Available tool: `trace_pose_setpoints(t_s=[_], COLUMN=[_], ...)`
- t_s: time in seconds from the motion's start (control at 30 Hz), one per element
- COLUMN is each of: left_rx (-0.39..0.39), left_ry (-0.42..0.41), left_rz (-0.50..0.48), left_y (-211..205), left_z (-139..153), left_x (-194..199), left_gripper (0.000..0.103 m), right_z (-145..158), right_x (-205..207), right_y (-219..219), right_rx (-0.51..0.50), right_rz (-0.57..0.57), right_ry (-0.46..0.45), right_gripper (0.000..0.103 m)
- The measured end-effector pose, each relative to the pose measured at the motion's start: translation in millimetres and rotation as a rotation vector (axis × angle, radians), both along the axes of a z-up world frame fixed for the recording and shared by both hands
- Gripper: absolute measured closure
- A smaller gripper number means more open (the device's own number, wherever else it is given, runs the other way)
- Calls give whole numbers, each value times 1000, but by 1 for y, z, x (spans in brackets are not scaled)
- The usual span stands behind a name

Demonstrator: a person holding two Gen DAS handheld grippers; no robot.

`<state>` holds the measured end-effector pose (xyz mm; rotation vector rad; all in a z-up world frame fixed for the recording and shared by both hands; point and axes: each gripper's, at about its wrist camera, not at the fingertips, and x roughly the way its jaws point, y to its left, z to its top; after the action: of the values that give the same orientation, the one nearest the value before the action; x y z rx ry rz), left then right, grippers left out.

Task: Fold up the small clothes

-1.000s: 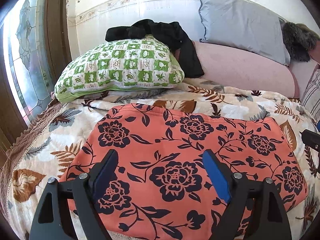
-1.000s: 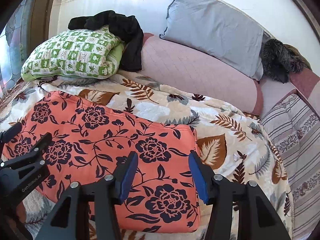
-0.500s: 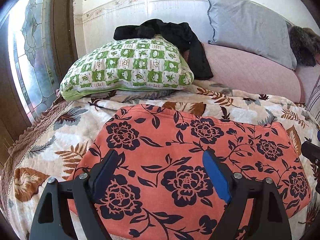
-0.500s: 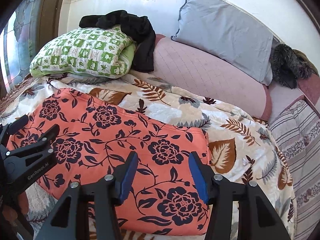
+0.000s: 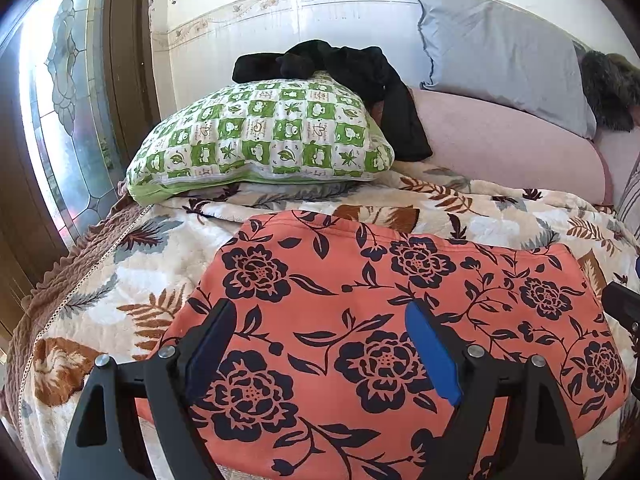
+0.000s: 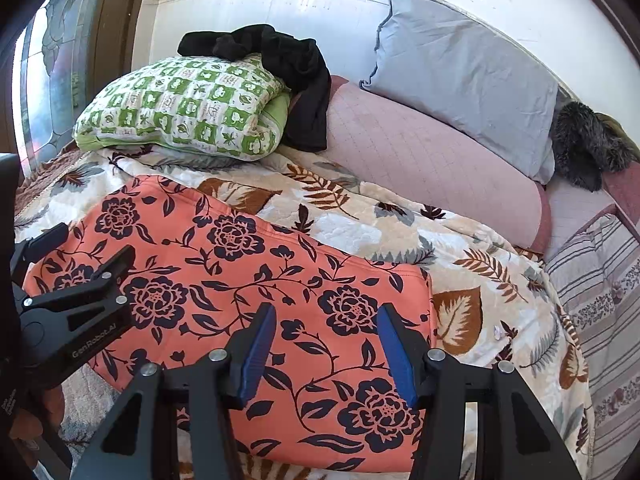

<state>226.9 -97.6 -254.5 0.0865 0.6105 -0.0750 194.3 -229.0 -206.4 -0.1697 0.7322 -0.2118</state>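
Note:
An orange garment with a dark floral print lies flat and folded on the leaf-patterned bedspread; it also shows in the right wrist view. My left gripper is open and empty, hovering above the garment's near left part. My right gripper is open and empty above the garment's near right part. The left gripper also shows at the left edge of the right wrist view.
A green-and-white checked pillow with black clothing on it lies beyond the garment. A pink bolster, a grey pillow and a furry item line the wall. A stained-glass door stands left. Striped bedding lies right.
Both grippers have drawn back and up from the garment, so more of the wall and pillows shows. Both stay open and the garment has not moved.

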Motion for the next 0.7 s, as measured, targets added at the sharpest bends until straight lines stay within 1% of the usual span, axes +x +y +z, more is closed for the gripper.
trace_pose_setpoints(t_s=[0.17, 0.23, 0.3, 0.37, 0.43, 0.5, 0.53, 0.57, 0.63, 0.67, 0.7], left_rx=[2, 8, 23, 26, 27, 34, 33, 32, 42, 35, 23], left_ry=[7, 22, 62, 134, 229, 318, 341, 337, 316, 301, 281], left_rz=[-2, -5, -10, -14, -6, 14, 14, 12, 15, 17, 18], left_y=[-1, -2, -5, -5, -4, -1, 1, 2, 2, 3, 4], left_z=[-1, -4, -11, -23, -38, -53, -58, -59, -53, -50, -46], left_x=[1, 3, 8, 16, 26, 35, 38, 38, 36, 34, 33], left_gripper=[16, 16, 16, 16, 16, 16, 16, 16, 16, 16, 16], right_z=[-1, -5, -15, -33, -57, -84, -97, -106, -104, -99, -94], right_x=[1, 3, 8, 16, 26, 35, 38, 39, 37, 35, 33], right_y=[-2, -4, -10, -22, -41, -65, -78, -89, -107, -113, -118], right_rx=[0, -1, 21, 63, 135, 261, 329, 398, 508, 537, 537], right_rz=[-3, -7, -13, -39, -81, -123, -142, -153, -170, -178, -197], right_ry=[4, 17, 45, 95, 170, 244, 275, 282, 250, 227, 197], right_gripper=[46, 46, 46, 46, 46, 46, 47, 46, 47, 46, 46])
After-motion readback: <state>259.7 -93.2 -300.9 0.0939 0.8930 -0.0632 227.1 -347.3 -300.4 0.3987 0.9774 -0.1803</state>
